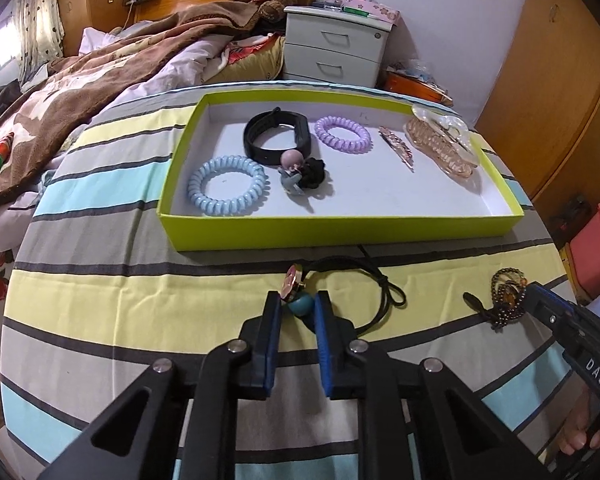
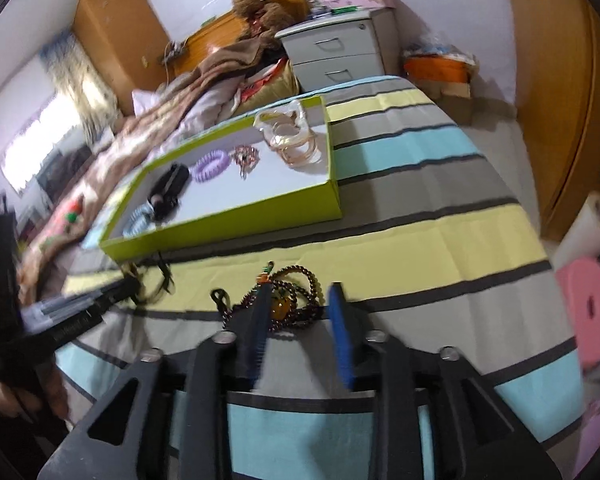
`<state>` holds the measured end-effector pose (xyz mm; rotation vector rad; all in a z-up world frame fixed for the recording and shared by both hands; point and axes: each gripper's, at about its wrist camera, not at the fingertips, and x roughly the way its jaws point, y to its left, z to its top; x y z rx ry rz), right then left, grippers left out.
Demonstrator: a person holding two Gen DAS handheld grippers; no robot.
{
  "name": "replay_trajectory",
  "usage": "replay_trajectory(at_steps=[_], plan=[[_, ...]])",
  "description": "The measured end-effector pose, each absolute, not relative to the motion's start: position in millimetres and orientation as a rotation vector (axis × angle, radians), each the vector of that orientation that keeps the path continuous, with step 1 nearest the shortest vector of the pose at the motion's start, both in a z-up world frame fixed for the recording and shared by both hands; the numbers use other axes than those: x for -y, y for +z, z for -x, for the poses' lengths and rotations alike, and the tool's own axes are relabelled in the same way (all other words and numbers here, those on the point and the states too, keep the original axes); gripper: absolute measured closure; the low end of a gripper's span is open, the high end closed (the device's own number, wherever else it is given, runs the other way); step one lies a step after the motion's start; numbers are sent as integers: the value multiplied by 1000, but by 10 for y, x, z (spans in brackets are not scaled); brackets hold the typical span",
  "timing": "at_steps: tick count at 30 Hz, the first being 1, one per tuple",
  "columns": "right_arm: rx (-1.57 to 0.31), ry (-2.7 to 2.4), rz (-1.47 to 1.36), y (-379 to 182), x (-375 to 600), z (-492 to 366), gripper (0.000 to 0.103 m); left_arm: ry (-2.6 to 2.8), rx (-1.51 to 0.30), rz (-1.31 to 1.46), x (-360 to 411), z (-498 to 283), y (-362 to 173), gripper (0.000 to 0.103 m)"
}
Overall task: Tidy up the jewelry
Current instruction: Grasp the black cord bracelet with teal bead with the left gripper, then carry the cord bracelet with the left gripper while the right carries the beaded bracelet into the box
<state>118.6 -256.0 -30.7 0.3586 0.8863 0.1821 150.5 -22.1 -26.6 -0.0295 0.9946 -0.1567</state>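
A lime-green tray (image 1: 340,234) on the striped cloth holds a blue coil hair tie (image 1: 227,185), a black band (image 1: 278,136), a purple coil tie (image 1: 342,134), a hair clip (image 1: 396,146) and a claw clip (image 1: 440,140). My left gripper (image 1: 298,304) has its jaws around the teal bead of a black cord hair tie (image 1: 300,304) lying in front of the tray. My right gripper (image 2: 300,300) is open over a dark beaded bracelet with an amber pendant (image 2: 296,284); the bracelet also shows in the left wrist view (image 1: 508,296).
The tray (image 2: 228,220) sits at the far left in the right wrist view. A bed with a brown blanket (image 1: 100,80) lies to the left, a white nightstand (image 1: 336,44) behind, pink stools (image 2: 588,308) to the right.
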Motion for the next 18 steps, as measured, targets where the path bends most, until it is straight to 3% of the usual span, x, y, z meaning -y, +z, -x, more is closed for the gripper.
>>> replay_trajectory(at_steps=[18], plan=[[-916, 157, -166, -336, 2245, -1248, 65, -165, -988, 35, 243, -1488, -271, 85]])
